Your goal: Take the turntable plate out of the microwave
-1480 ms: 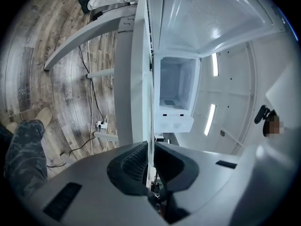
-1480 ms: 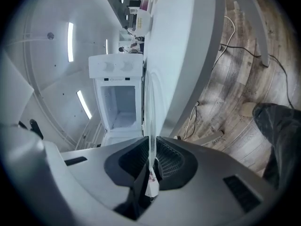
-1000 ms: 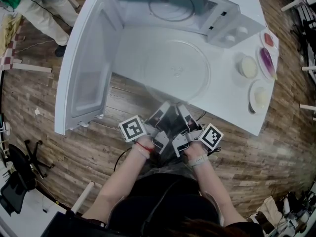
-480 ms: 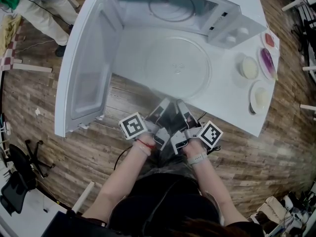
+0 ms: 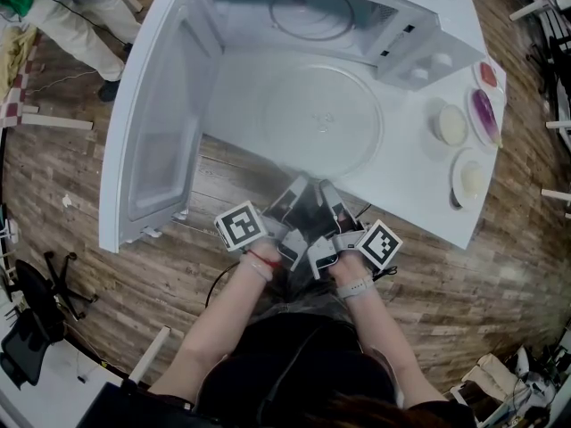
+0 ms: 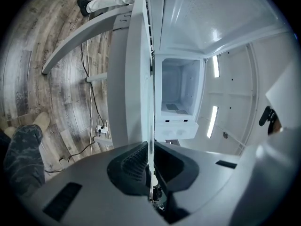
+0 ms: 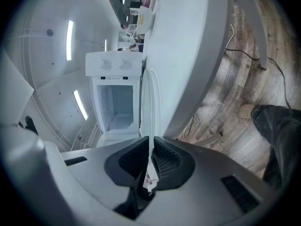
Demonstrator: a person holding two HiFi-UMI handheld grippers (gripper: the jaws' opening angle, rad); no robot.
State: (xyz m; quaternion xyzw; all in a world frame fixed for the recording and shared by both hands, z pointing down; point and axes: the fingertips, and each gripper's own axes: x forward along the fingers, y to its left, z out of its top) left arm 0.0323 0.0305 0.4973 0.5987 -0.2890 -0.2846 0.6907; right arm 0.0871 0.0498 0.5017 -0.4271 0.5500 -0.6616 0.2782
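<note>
1. Already clear of the oven, the glass turntable plate (image 5: 321, 123) lies flat over the white table (image 5: 410, 194), in front of the open cavity of the microwave (image 5: 419, 56). Its near rim juts past the table's front edge, above the wooden floor (image 5: 464, 283).
2. The left tongs (image 5: 297, 190) are clamped on that near rim. The left gripper view shows the ribbed pads (image 6: 134, 161) drawn in on the thin glass, which is seen edge-on.
3. The right tongs (image 5: 323, 190) grip the same rim just beside the left pair, and their pads (image 7: 164, 161) likewise pinch the glass edge.
4. Both hands hold the tongs close together at the table's front edge.
5. The microwave door (image 5: 156, 141) stands swung wide at the table's left edge, and a roller ring (image 5: 308, 12) lies on the cavity floor.
6. Small dishes (image 5: 451, 123) of food line the table's right edge, well apart from the plate.
7. Whether the plate's underside touches the table cannot be told.
</note>
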